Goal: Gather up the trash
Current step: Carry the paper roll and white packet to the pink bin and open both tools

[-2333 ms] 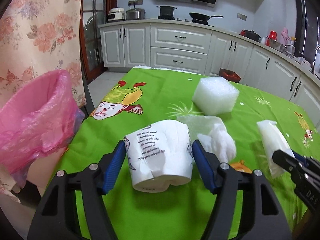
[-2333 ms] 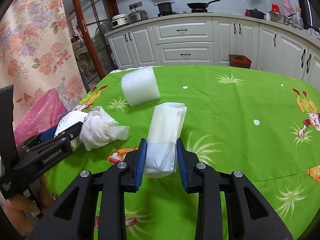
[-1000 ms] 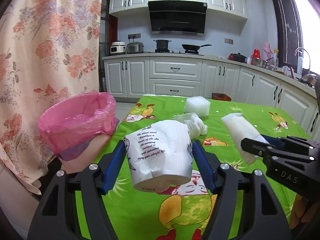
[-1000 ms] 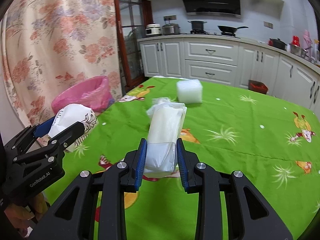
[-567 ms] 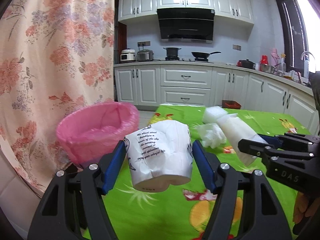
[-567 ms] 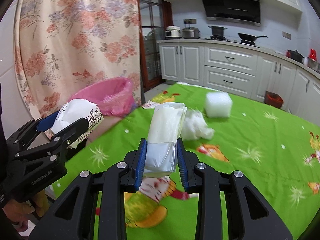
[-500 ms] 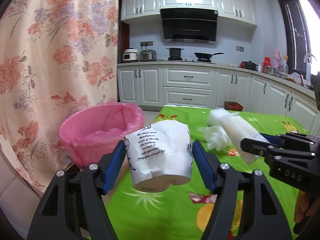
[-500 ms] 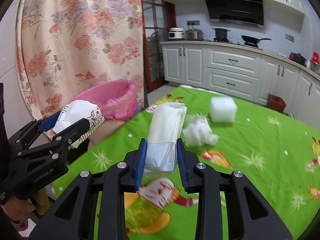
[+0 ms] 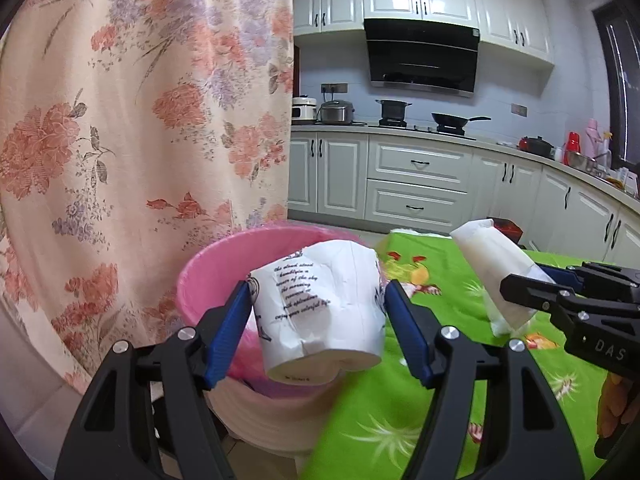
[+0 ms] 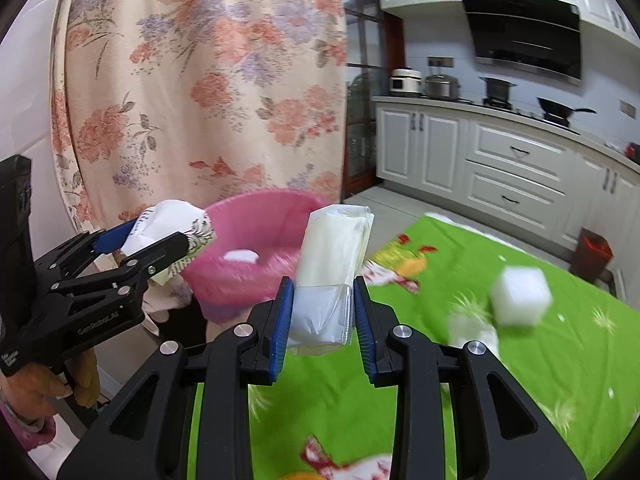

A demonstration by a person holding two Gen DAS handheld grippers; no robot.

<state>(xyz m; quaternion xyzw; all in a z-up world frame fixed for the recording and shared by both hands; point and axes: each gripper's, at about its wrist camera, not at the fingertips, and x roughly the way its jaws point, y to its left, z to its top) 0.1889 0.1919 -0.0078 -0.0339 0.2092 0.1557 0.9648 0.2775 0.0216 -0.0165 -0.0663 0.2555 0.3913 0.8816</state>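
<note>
My left gripper [image 9: 318,312] is shut on a crumpled white paper cup [image 9: 316,308] with black printed text, held in the air just in front of the pink-lined trash bin [image 9: 208,276]. My right gripper [image 10: 320,312] is shut on a white packet in clear plastic wrap [image 10: 328,272], raised above the table's left end. The same packet [image 9: 492,268] and the right gripper [image 9: 560,296] show at the right of the left wrist view. In the right wrist view the bin [image 10: 256,252] lies ahead-left, with the left gripper [image 10: 132,248] and cup [image 10: 172,224] beside it.
A white foam block [image 10: 520,296] and a crumpled white tissue [image 10: 472,332] lie on the green cartoon tablecloth [image 10: 520,380]. A floral curtain [image 9: 140,120] hangs behind the bin. White kitchen cabinets [image 9: 416,184] run along the far wall. A small white piece [image 10: 240,256] lies inside the bin.
Both grippers have swung left and risen a little with their loads. The pink bin has come from the left side to just ahead of the cup.
</note>
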